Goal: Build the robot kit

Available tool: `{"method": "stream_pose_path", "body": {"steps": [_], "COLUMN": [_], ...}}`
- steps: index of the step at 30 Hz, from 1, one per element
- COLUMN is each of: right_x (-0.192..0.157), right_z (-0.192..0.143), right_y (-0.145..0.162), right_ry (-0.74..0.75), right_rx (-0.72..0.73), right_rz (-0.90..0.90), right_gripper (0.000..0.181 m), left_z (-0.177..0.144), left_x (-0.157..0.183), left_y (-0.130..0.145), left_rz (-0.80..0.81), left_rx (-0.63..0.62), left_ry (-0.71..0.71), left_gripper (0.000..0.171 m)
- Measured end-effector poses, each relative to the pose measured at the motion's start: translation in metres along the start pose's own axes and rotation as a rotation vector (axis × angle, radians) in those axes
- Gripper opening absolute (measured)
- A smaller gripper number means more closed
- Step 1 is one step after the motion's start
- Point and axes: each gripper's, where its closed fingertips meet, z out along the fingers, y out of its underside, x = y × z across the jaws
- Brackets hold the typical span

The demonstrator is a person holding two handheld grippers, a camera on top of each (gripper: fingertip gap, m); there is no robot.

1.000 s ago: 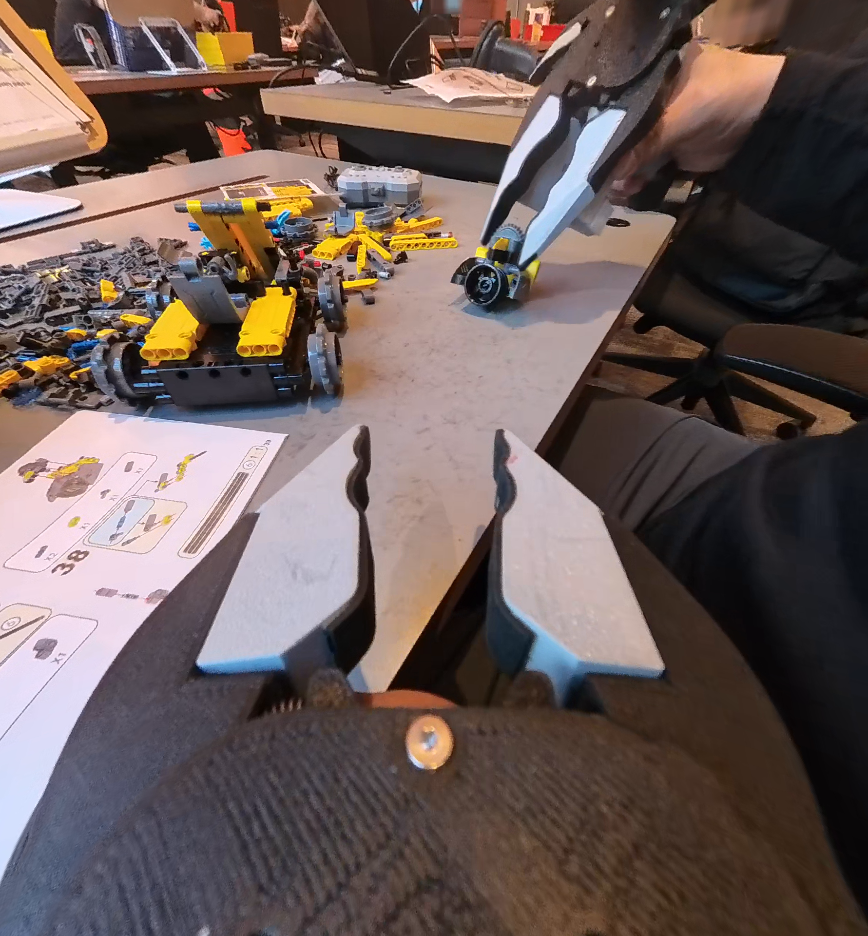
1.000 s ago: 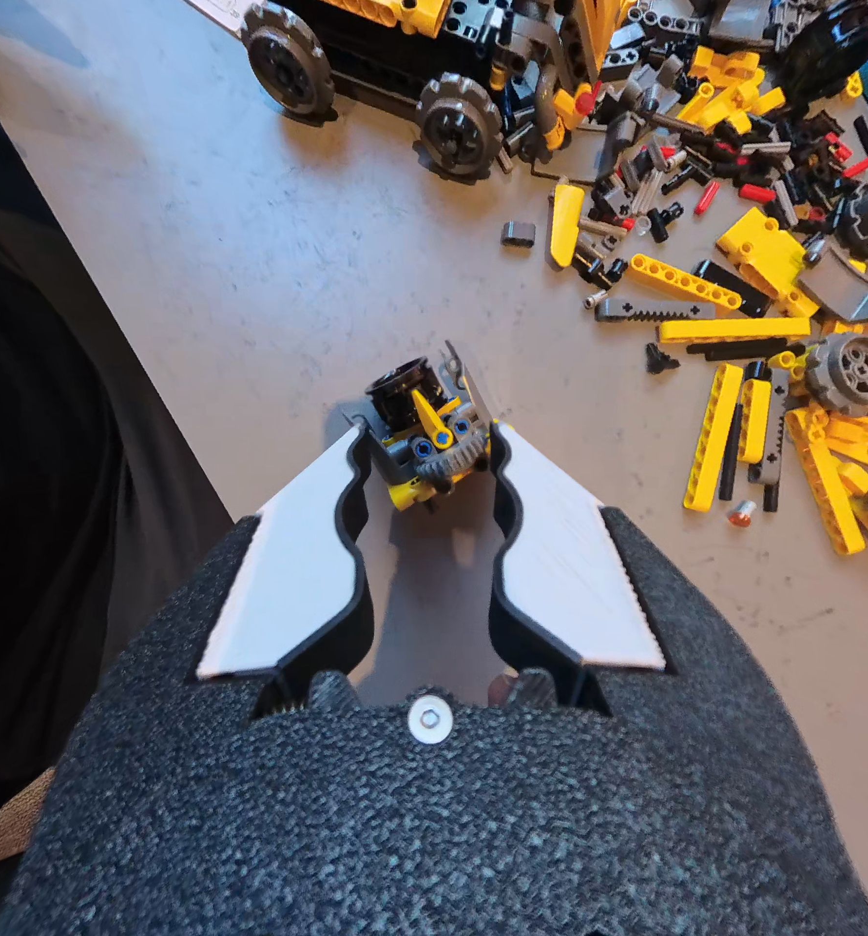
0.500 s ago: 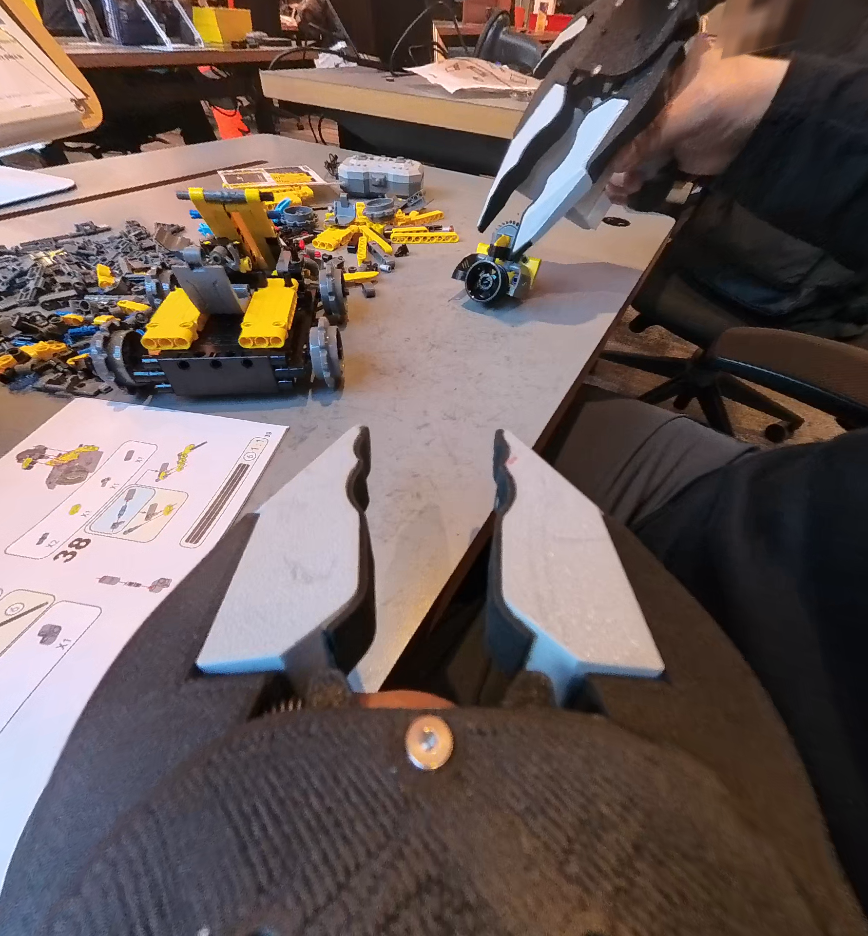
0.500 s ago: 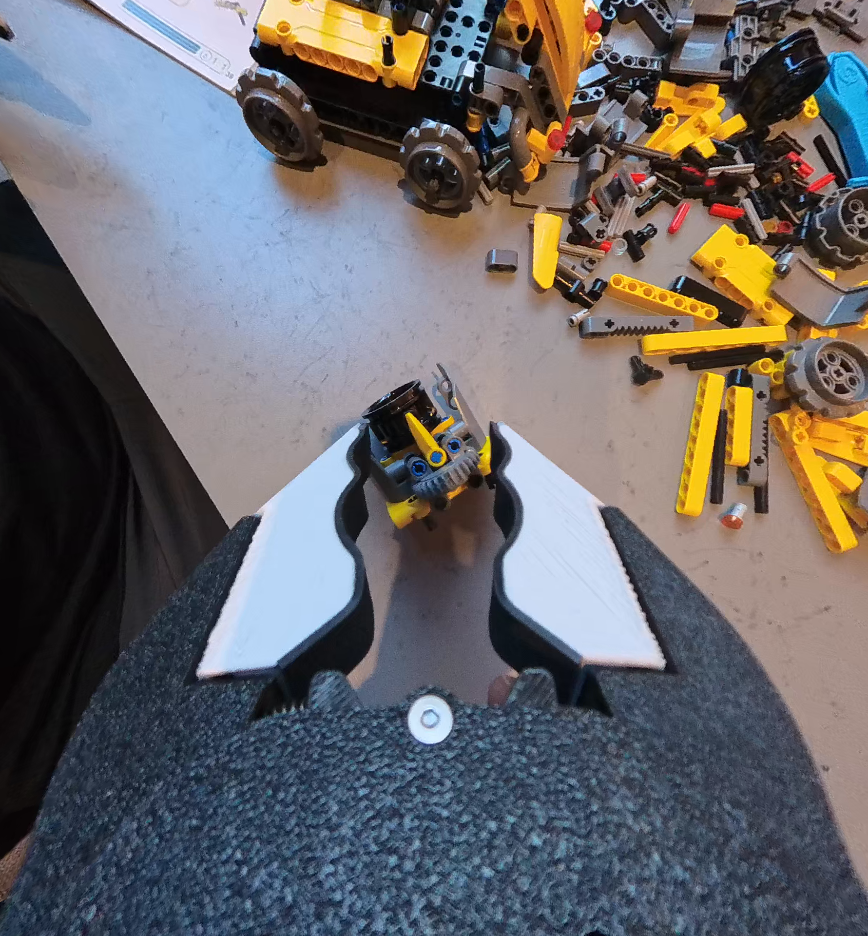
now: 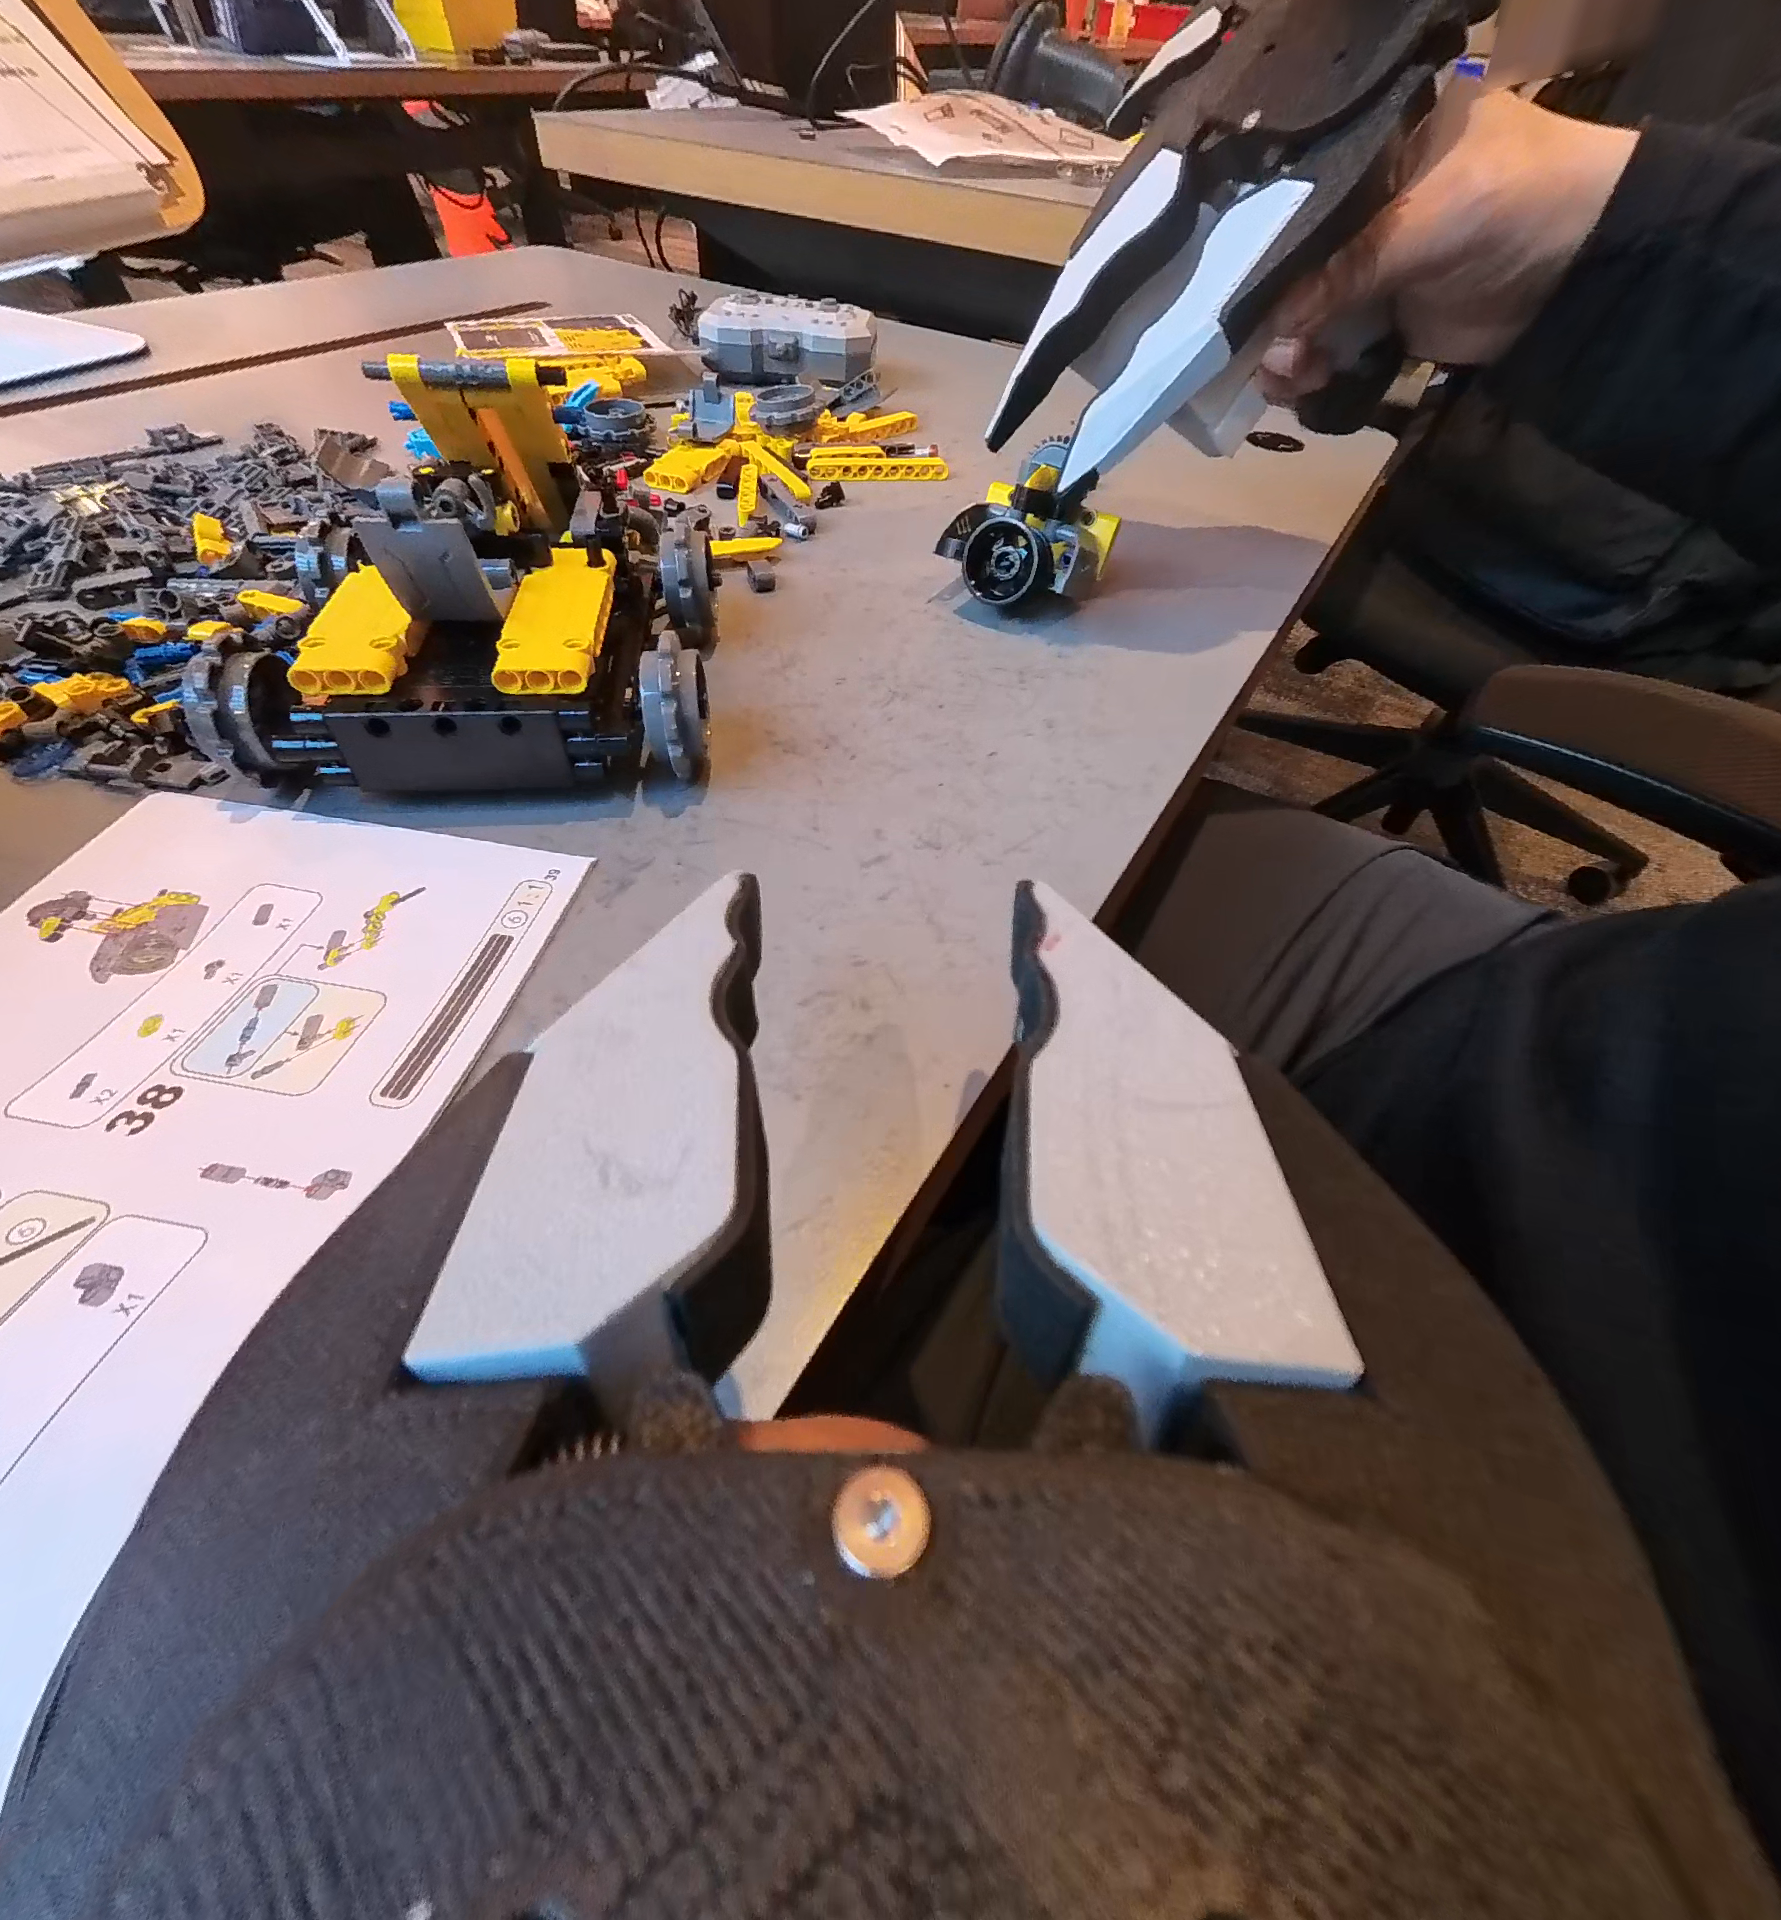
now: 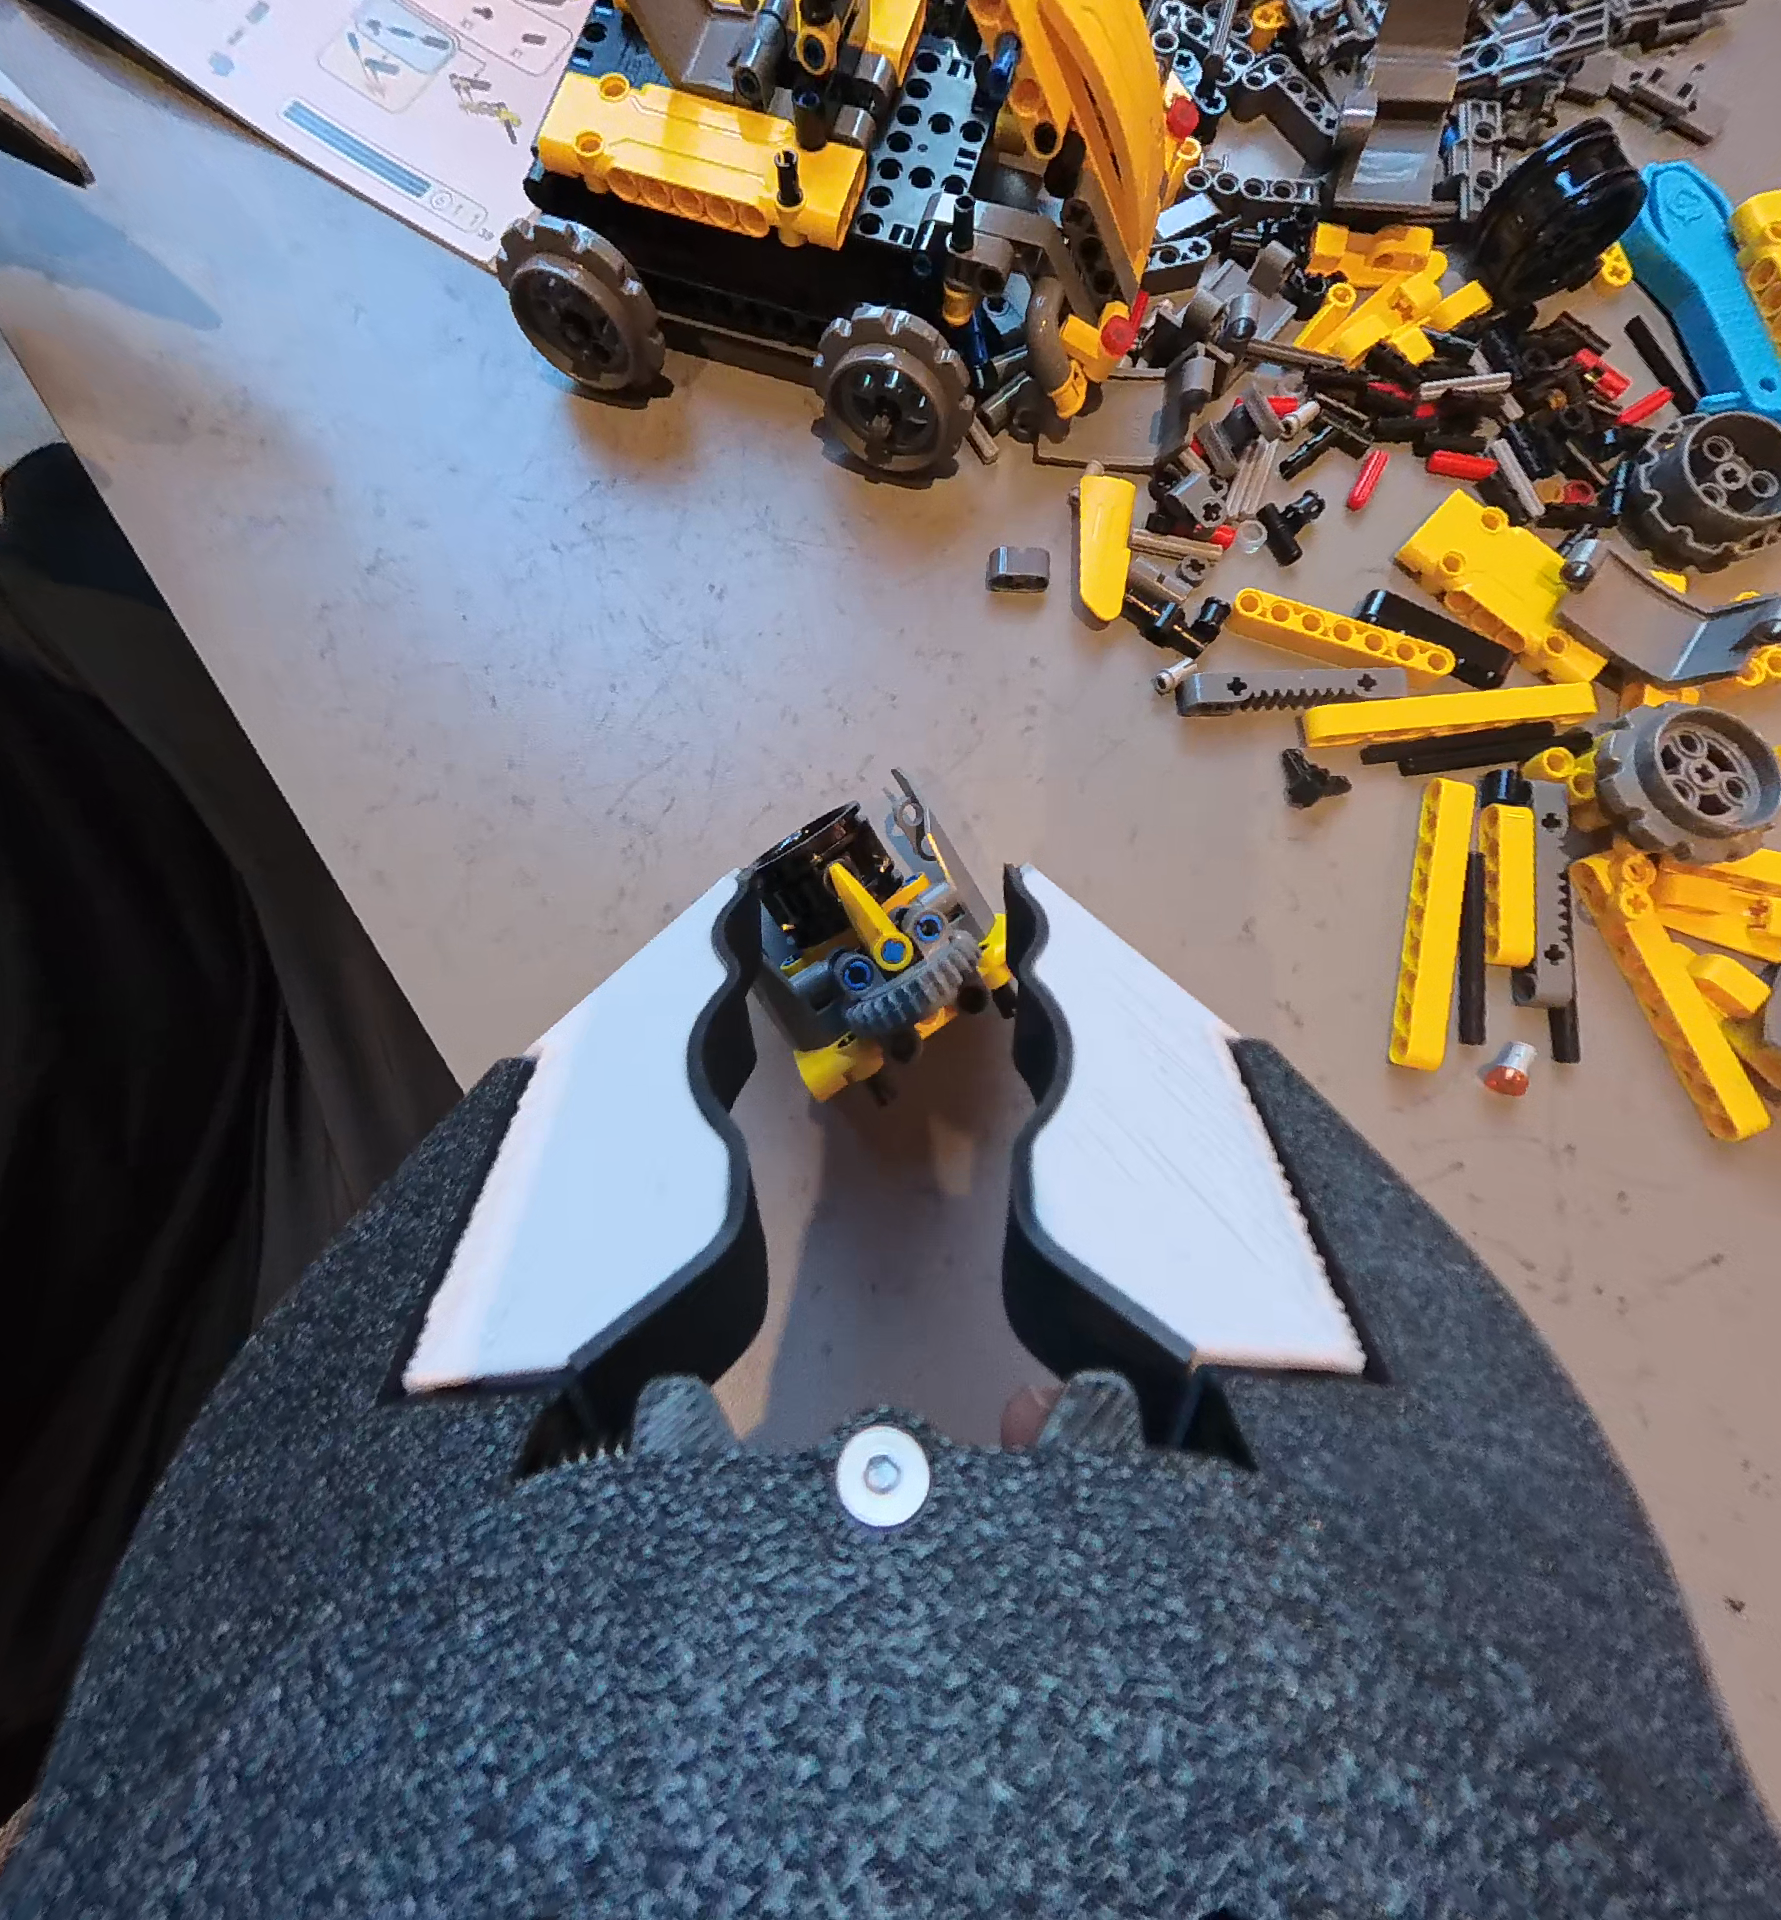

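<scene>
The right gripper (image 6: pixel 878 914) was angled down over a small yellow-and-grey brick subassembly (image 6: pixel 870 951), its tongs apart and straddling it. The left finger looked right against the black drum end, but I honestly couldn't tell if either tip was really touching. The piece sat on the grey table (image 6: pixel 512 644) by itself, near the edge, well apart from the loose parts pile (image 6: pixel 1468 623) to the right, probably so there'd be room to get fingers round it.

It looked like a chunky little block: black round drum at one end, grey gear on top, a yellow pointed bit, blue pins.

The left gripper (image 5: pixel 884 940) hung low over the near table edge, tongs apart with nothing between them, beside the instruction sheet (image 5: pixel 190 1060). The half-built yellow vehicle (image 5: pixel 470 644) stood farther off.
</scene>
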Motion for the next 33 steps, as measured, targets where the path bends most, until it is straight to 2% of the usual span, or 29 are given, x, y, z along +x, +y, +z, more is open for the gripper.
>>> {"method": "stream_pose_path", "body": {"steps": [12, 18, 23, 28, 33], "right_x": [0.010, 0.041, 0.043, 0.041, 0.031], "right_z": [-0.016, -0.034, -0.056, -0.045, -0.037], "right_y": [0.003, 0.044, 0.039, 0.050, 0.043], "right_ry": [0.048, 0.156, 0.146, 0.127, 0.087], "right_rx": [0.064, -0.004, 0.147, 0.125, 0.146], "right_rz": [0.036, 0.154, 0.229, 0.237, 0.223], "right_gripper": [0.045, 0.043, 0.043, 0.043, 0.043], "left_z": [0.001, 0.000, 0.003, 0.006, 0.008], "left_x": [0.001, 0.000, 0.002, 0.004, 0.001], "left_y": [0.001, 0.000, 0.004, 0.008, 0.012], "left_rz": [-0.001, -0.004, -0.008, -0.005, -0.013], "left_rx": [-0.003, 0.001, -0.015, -0.031, -0.043], "left_ry": [0.002, 0.001, 0.008, 0.009, 0.003], "left_gripper": [0.046, 0.046, 0.046, 0.046, 0.046]}}
